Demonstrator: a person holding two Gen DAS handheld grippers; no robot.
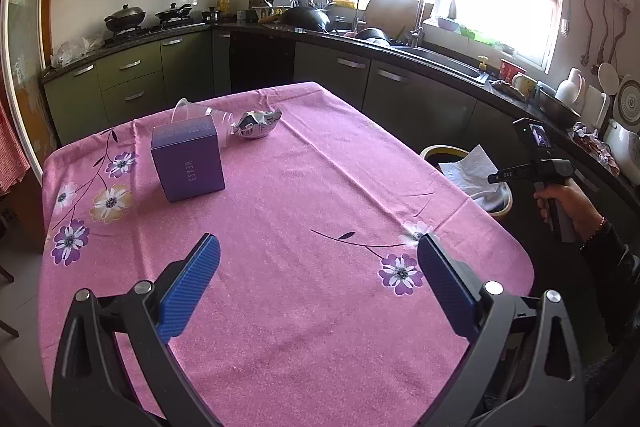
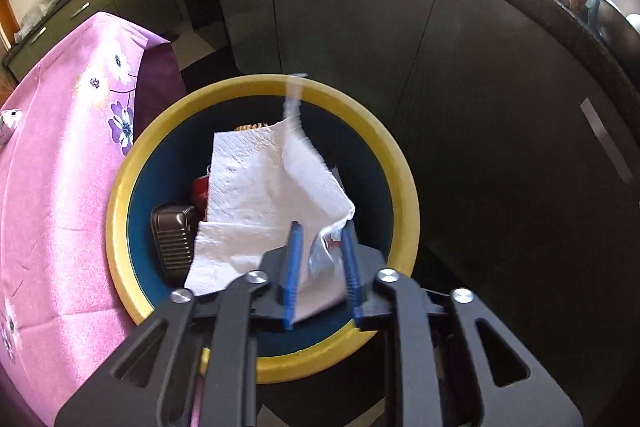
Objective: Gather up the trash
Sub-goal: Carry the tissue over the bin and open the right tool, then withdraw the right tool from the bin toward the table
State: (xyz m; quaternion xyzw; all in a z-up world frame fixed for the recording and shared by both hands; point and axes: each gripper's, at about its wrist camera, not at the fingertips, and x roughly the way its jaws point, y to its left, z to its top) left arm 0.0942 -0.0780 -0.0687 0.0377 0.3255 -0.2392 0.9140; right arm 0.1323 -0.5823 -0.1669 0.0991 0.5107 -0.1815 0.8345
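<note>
Right claw [image 2: 322, 227] parted, one tissue [image 2: 260, 195], one bin [image 2: 120, 211]

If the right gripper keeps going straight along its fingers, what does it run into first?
Most likely the white paper towel between the right gripper fingers, over the yellow-rimmed bin.
</note>
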